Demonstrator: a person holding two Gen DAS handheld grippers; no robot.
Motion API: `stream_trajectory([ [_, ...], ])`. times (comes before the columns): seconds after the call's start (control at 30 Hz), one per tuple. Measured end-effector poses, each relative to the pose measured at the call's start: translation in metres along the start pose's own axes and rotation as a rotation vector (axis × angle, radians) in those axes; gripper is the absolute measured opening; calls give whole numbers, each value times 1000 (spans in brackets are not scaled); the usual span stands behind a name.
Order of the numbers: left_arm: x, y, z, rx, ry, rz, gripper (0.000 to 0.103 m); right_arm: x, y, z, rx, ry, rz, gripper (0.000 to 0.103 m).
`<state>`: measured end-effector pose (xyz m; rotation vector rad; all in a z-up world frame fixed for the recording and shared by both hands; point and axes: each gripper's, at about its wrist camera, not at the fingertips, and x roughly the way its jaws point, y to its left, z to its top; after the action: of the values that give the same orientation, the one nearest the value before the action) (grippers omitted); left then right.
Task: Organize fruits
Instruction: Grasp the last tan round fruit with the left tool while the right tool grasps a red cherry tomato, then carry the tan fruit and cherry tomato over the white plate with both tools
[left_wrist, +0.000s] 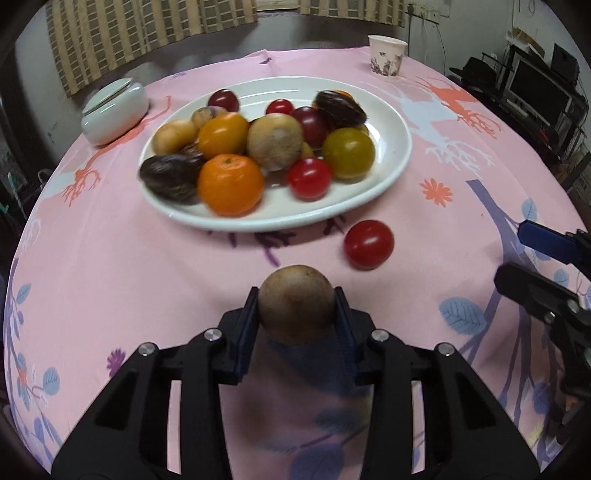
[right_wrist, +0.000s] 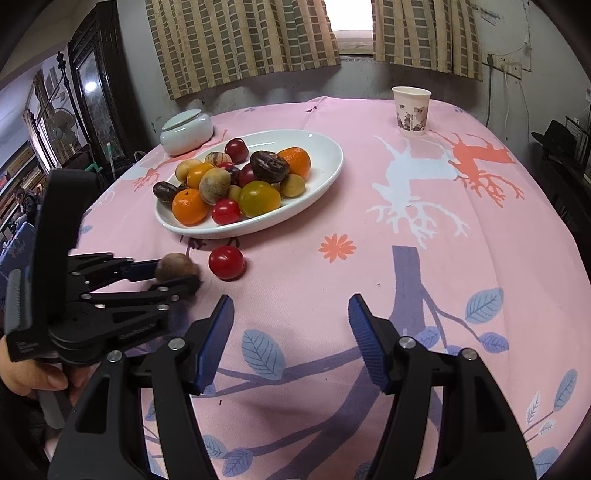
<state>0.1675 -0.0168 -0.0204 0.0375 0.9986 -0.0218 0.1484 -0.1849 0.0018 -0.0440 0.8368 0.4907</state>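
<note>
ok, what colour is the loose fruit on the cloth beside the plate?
Red, glossy: the loose fruit shows best in the left wrist view.

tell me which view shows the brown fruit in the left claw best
The left wrist view: the brown fruit sits large and centred, both pads of the left claw pressing its sides. The right wrist view shows it small, at the left, partly hidden by a finger.

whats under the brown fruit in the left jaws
Pink tablecloth in shadow lies beneath the brown fruit. Whether the fruit touches the cloth cannot be told; its underside is hidden.
</note>
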Motion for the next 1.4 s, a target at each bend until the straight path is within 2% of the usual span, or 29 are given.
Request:
stream_trajectory([
  [0.17, -25, 25, -13, -18, -52, 37, 39, 8, 12, -5, -56, 19, 34, 65],
  [0.27, -28, 42, -17, -56, -63, 31, 39, 11, 21, -4, -57, 47, 65, 65],
  [0.57, -32, 49, -19, -73, -74, -84, 40, 42, 55, 23, -176, 99, -27, 65],
  [0.73, -29, 54, -21, -91, -62, -70, 40, 71, 64, 30, -189, 136, -45, 65],
  [0.87, -27, 58, -21, -101, -55, -67, 40, 81, 69, 31, -200, 132, -42, 65],
  [0.93, -28, 57, -21, -99, -58, -64, 40, 86, 73, 30, -211, 143, -51, 58],
  [0.97, -28, 57, -21, -98, -57, -65, 40, 88, 74, 29, -218, 147, -54, 48],
  [1.1, -23, 58, -22, -97, -42, -59, 40, 86, 78, 27, -233, 130, -50, 33],
  [1.23, -20, 58, -23, -98, -31, -59, 40, 79, 74, 26, -206, 130, -19, 32],
  [1.4, -19, 58, -23, -99, -30, -53, 40, 50, 57, 19, -153, 92, -10, 32],
])
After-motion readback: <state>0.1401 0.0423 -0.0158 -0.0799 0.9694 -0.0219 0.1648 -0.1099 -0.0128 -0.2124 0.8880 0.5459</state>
